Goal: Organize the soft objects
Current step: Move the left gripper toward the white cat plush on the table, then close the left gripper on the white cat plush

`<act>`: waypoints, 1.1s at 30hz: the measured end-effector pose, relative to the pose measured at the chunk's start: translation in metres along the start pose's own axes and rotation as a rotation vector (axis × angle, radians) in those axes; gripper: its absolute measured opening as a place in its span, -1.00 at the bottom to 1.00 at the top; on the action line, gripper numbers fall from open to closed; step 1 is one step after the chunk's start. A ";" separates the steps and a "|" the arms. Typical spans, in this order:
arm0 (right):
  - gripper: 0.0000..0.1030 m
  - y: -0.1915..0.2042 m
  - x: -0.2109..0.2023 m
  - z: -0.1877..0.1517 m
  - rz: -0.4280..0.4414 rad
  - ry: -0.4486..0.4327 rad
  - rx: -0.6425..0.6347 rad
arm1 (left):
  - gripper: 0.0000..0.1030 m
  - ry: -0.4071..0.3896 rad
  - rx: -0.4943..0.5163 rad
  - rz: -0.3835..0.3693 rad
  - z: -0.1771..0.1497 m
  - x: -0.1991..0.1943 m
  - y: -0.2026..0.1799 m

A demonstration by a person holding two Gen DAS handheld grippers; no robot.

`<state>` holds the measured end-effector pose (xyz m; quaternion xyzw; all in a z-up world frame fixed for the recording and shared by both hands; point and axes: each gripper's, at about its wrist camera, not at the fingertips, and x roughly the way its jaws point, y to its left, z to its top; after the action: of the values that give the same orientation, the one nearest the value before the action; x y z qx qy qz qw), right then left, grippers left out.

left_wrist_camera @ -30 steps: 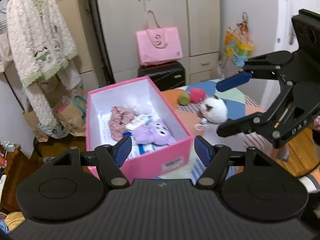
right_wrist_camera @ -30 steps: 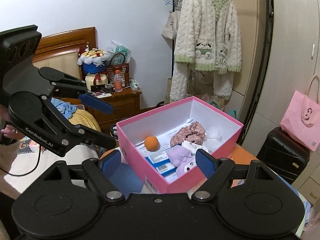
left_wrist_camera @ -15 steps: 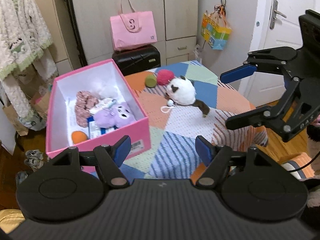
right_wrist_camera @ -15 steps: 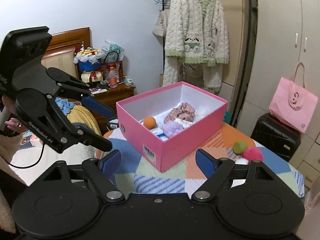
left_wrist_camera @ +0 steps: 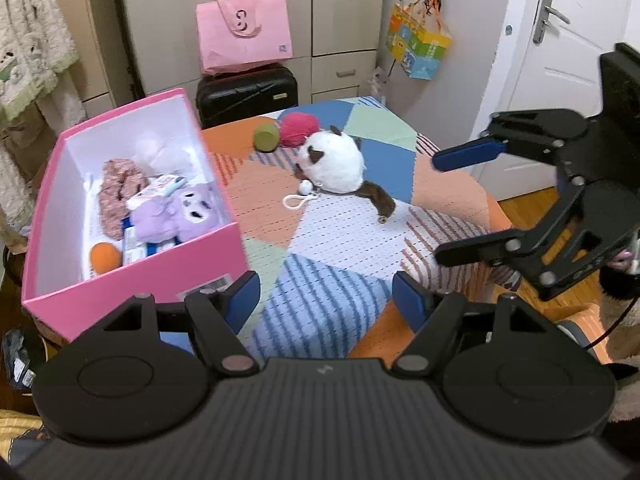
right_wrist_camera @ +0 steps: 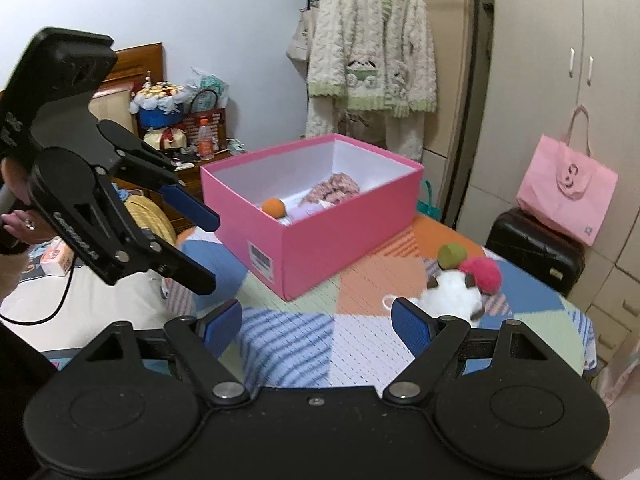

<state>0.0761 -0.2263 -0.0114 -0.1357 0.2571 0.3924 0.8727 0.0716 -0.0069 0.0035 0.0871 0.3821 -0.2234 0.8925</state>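
Between the spread blue pads of the left gripper (left_wrist_camera: pixel 326 302) lies only the patchwork tablecloth (left_wrist_camera: pixel 344 240); the right gripper (right_wrist_camera: pixel 316 322) likewise stands wide and holds nothing. Ahead and left of the left gripper sits the open pink cardboard box (left_wrist_camera: pixel 168 272), holding a purple plush (left_wrist_camera: pixel 176 212) and an orange ball (left_wrist_camera: pixel 105 257). Farther ahead lies a white-and-brown plush cat (left_wrist_camera: pixel 336 164), with a green ball (left_wrist_camera: pixel 266 137) and a pink pom-pom (left_wrist_camera: pixel 298 129) just beyond it.

Even indoor light, soft shadows, strong fisheye bending at edges, slight motion blur
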 end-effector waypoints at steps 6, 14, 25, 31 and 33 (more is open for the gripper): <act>0.66 -0.020 0.024 -0.018 0.032 0.010 0.044 | 0.46 -0.056 0.005 -0.024 0.002 0.018 -0.008; 0.66 -0.033 0.043 -0.038 -0.015 0.022 0.024 | 0.59 -0.092 -0.046 -0.067 0.014 0.059 -0.015; 0.67 -0.079 0.077 -0.063 -0.197 -0.041 0.110 | 0.86 -0.250 -0.064 -0.005 0.032 0.105 -0.027; 0.66 -0.108 0.091 -0.064 -0.149 -0.043 0.231 | 0.90 -0.282 -0.159 0.002 0.044 0.138 -0.017; 0.66 -0.116 0.100 -0.062 -0.124 -0.029 0.261 | 0.90 -0.297 -0.147 0.020 0.049 0.146 -0.016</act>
<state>0.1986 -0.2677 -0.1145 -0.0313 0.2846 0.3029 0.9090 0.1845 -0.0854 -0.0670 -0.0085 0.2603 -0.1966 0.9453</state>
